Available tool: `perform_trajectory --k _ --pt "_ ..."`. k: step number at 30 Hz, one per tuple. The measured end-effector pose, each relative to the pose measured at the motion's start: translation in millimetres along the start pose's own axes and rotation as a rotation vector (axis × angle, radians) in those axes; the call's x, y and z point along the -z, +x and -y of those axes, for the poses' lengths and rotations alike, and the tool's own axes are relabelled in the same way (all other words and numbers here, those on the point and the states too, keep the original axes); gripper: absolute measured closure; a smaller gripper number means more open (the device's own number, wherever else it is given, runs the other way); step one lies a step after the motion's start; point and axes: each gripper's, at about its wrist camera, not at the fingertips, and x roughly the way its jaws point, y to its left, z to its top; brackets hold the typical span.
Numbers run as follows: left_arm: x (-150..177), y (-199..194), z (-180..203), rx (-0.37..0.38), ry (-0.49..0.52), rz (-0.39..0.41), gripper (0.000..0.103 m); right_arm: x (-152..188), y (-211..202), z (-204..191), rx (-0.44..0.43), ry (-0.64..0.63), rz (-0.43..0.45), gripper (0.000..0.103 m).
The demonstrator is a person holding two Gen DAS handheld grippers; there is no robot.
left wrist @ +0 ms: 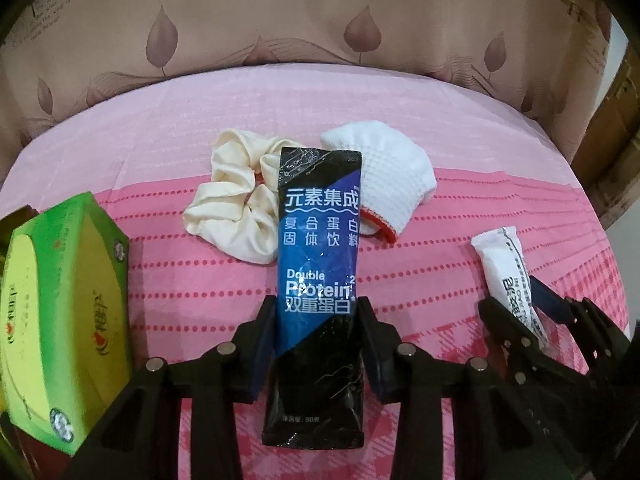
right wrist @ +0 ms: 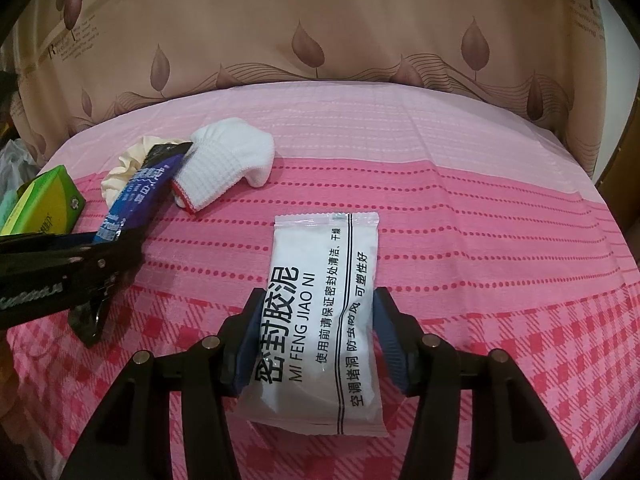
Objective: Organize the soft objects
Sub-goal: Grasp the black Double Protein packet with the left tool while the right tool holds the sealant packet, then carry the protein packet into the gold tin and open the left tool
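**Both tongs clamped on packets**

Left gripper [left wrist: 316,320] pinches the protein sachet [left wrist: 318,264]; right gripper [right wrist: 316,320] pinches the white putty pack [right wrist: 320,312]. We note scrunchie [left wrist: 236,196] at eleven o'clock of the sachet, sock [left wrist: 388,176] at one, on pink cloth [left wrist: 180,280].

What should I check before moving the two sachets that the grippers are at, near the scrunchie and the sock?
1. Left gripper pads against the black and blue protein drink sachet: ok, pads touch both edges.
2. Right gripper closed on the white sealing-putty packet: ok.
3. Sachet clear of the cream satin scrunchie and the white knit sock with red trim: cannot tell, its top overlaps both in view.
4. Green cardboard tissue box clear of the left gripper: ok.
5. Grippers apart from each other: ok.
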Motion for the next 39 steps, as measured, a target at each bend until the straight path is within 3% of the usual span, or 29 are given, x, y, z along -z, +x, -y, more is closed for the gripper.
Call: perform_trajectory --k 24,31,39 --pt "22.8 -87.2 -9.9 -0.027 0.051 0.104 0.064 0.2 0.4 0.7 0.002 -0.003 -0.001 0.052" --pt "24.0 -111.5 -41.6 -0.064 0.015 0.122 0.064 -0.1 0.6 1.2 0.002 -0.003 -0.001 0.052" --pt "21.8 -134.2 -109.3 -0.161 -0.075 0.146 0.064 -0.2 0.8 1.4 0.002 -0.004 -0.001 0.052"
